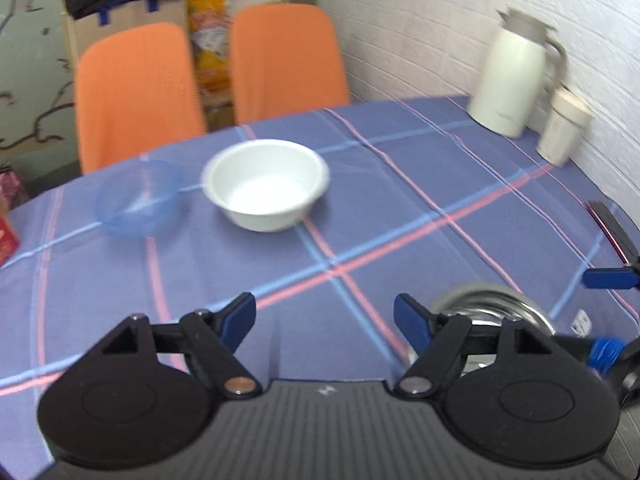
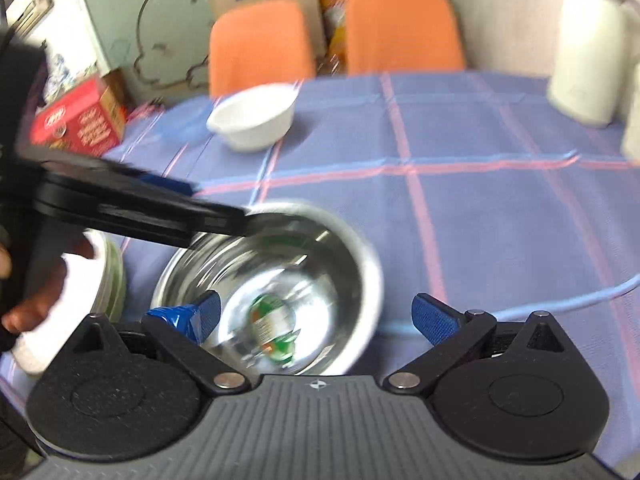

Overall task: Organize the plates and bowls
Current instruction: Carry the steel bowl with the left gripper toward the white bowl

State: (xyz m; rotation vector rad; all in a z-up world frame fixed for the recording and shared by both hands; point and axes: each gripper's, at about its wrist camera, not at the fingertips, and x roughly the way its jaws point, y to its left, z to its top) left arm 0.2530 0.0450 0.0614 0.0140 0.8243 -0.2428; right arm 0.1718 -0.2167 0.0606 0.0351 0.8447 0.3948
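A shiny round stainless-steel bowl (image 2: 276, 280) sits on the blue tablecloth with pink and pale-blue check lines (image 2: 480, 208), close in front of the right gripper (image 2: 316, 318), whose blue-padded fingers stand wide apart with nothing between them; its left finger hangs over the bowl's near rim, though whether it touches the metal cannot be told through the blur; a green and orange label shows inside the bowl's bottom; the left gripper (image 1: 325, 317) is also spread wide and holds nothing, and in the right wrist view its black body crosses above the steel bowl's far-left rim; in the left wrist view the same steel bowl (image 1: 492, 308) peeks out just behind its right finger; farther across the cloth stands a white round plastic bowl (image 1: 266, 184), upright, and just to its left a translucent blue plastic bowl (image 1: 136, 200), the two near but apart; to the left of the steel bowl a stack of pale plates or bowls (image 2: 108, 276) is partly hidden by the person's hand; a cream insulated jug (image 1: 516, 76) and a cream lidded cup (image 1: 562, 128) stand by the white wall at the far right; a red cardboard box (image 2: 78, 120) lies at the table's left edge; two orange chairs (image 1: 280, 60) stand behind the table.
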